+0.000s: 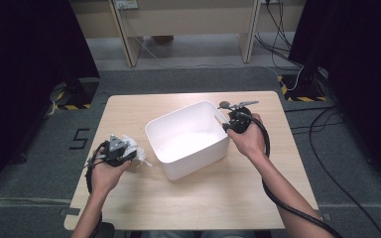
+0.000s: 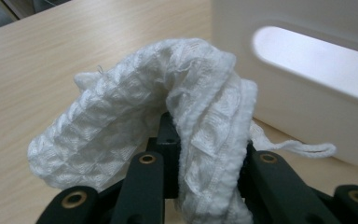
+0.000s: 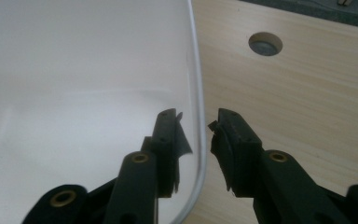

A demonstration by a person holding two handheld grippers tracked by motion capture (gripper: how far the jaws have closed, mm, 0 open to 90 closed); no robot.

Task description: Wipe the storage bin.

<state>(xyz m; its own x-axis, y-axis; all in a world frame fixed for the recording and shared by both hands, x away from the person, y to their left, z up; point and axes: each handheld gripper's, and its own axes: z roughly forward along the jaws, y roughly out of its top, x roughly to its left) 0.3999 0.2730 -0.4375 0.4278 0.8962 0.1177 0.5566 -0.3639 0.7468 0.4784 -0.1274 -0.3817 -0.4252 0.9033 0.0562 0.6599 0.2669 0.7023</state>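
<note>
While the left gripper (image 1: 120, 150) clenched a white cloth (image 2: 168, 107) at eight o'clock, the right gripper (image 3: 200, 128) straddled the empty tub's (image 1: 178, 171) three o'clock rim, jaws released

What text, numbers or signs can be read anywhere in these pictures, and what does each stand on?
"5": a black numeral marked on the grey floor left of the table.
Yellow-and-black hazard stripes on the floor by the stands: a sign, no words.
The white bin, the white cloth and the tongs carry no readable text.

White cloth (image 2: 168, 121) hides left tool (image 2: 200, 154) tips
</note>
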